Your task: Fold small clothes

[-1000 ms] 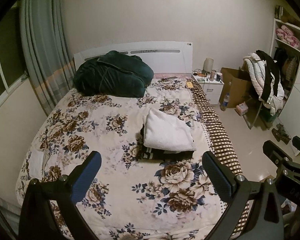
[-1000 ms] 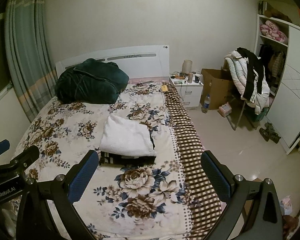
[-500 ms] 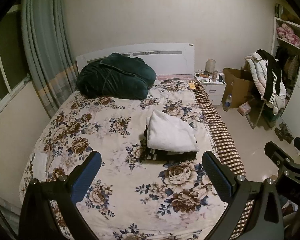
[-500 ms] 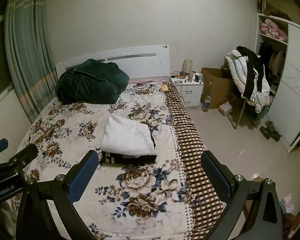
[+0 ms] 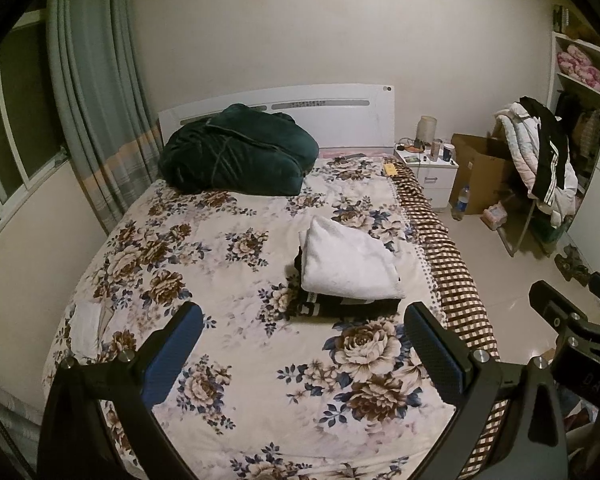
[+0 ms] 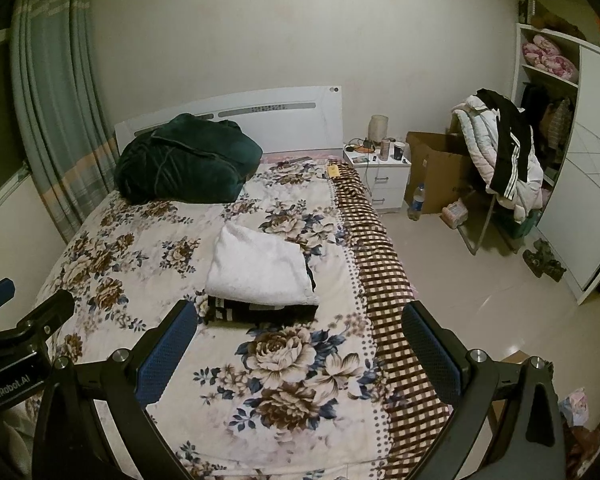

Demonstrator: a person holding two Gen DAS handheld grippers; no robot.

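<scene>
While I hold both grippers above the foot of the flowered bed (image 5: 228,264), my left gripper (image 5: 300,344) hangs with its jaws spread wide and nothing between them. At the bed's left edge lies a small white cloth (image 5: 86,326). A dark green blanket (image 5: 236,152) is heaped against the headboard. Right of the bed's middle sits a folded white garment (image 5: 350,260), resting on top of a folded black garment (image 5: 340,306). My right gripper (image 6: 298,342) also gapes wide and empty, above the bed's checked right border. Farther right, a nightstand (image 6: 380,172) stands beside the bed, then a cardboard box (image 6: 440,168).
</scene>
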